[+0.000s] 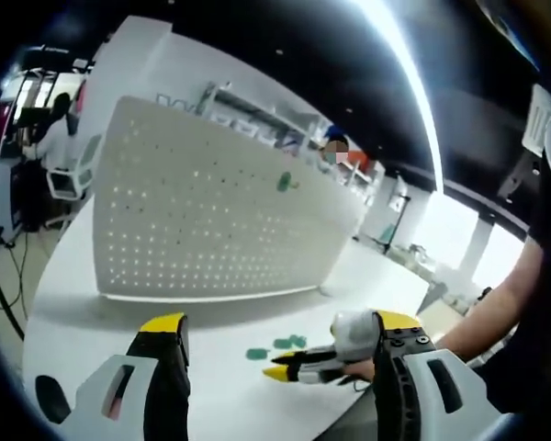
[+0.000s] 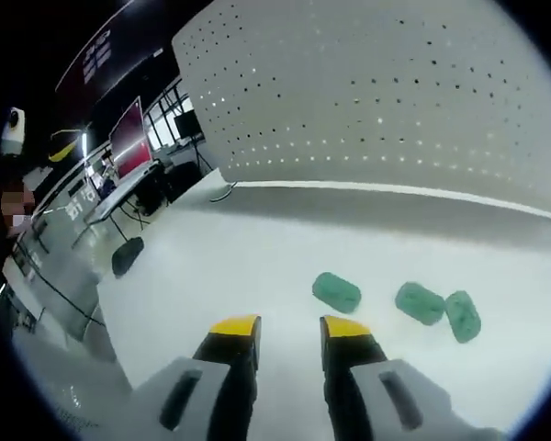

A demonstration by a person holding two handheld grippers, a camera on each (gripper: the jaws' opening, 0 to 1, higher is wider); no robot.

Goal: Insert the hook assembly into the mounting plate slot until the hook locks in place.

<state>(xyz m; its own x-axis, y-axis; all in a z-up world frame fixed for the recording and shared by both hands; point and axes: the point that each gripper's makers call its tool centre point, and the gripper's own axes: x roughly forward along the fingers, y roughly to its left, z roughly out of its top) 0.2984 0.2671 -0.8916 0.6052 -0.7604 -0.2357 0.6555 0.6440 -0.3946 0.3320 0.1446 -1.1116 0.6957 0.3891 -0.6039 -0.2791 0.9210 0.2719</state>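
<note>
Yellow-tipped right gripper [image 2: 289, 342] hovers empty, jaws slightly apart, near three green plastic hook pieces [image 2: 337, 291] on the white worktop [image 2: 211, 266]. Left gripper [image 1: 280, 335] gapes wide before the white perforated mounting plate [image 1: 202, 211].

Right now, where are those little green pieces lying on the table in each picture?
Left gripper view: green pieces lie low centre, between the jaws.
Right gripper view: green pieces lie right of centre, just beyond the jaw tips.
Shared landmark: white pegboard standing behind them.

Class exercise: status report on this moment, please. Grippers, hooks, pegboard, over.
Left gripper open, empty. Right gripper open above the table, near three green hooks. One green hook already on the pegboard. Nothing in the way.
</note>
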